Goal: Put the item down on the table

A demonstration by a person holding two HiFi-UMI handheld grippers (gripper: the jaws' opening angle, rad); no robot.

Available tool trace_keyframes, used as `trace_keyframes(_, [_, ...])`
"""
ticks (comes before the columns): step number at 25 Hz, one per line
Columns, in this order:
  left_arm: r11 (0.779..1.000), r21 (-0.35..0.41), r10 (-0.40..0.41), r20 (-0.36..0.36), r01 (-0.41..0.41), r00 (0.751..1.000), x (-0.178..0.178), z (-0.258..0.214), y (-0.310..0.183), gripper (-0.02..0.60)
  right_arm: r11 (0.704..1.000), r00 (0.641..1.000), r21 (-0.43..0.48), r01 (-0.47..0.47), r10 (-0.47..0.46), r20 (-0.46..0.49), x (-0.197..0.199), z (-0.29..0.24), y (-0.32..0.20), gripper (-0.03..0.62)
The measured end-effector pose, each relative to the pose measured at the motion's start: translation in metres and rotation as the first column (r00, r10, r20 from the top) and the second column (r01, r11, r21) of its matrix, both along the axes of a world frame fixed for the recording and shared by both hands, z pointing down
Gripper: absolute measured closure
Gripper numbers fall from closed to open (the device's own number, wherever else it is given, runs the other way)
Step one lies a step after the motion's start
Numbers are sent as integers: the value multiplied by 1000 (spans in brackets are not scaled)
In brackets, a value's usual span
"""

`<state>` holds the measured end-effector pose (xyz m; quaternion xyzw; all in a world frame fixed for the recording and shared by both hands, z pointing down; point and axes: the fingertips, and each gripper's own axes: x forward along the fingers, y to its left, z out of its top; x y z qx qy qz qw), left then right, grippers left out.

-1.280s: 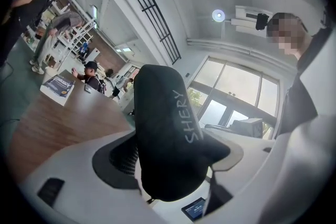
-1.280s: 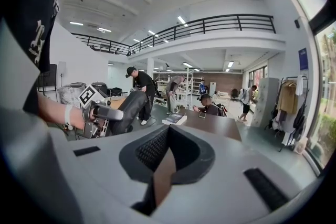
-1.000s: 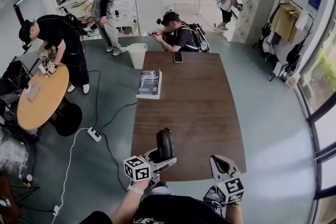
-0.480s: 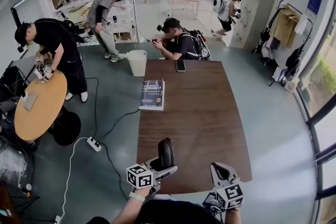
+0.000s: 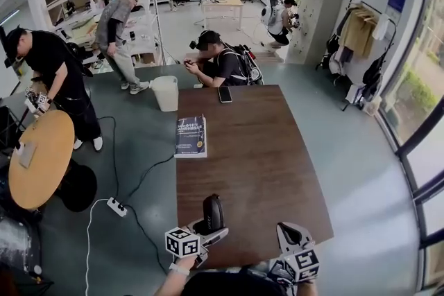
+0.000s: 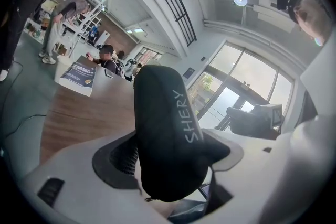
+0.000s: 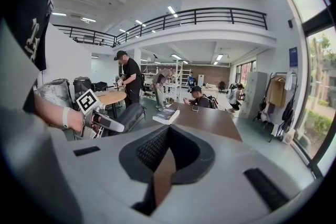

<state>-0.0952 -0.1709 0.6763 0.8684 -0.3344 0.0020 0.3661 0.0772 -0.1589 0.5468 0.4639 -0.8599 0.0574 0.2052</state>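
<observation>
Low in the frame, the left tool (image 5: 208,228) grips a black pouch (image 5: 214,209) upright over the near edge of the bench (image 5: 257,149), apparently poised to set it down. The right tool (image 5: 294,239), jaws together and empty, hangs lower right, clear of the drop.

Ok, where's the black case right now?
The black case sits in the left claw, lower left of the head view, at the near edge of the brown table.
</observation>
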Motion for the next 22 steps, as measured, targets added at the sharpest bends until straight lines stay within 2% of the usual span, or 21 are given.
trace_keyframes(12, [997,-82,4,101,4,995,6,49,-9,217,1000,999,-15,23,-22,26,9,20,-6,606])
trace_keyframes(17, [991,-132,23,152,-3,988,10,77,-6,217,998,999,-46,35,-36,-14,16,28,3,606])
trace_keyframes(22, [985,-175,47,207,-10,977,13,104,-5,217,1000,999,-15,8,-7,47,28,36,4,606])
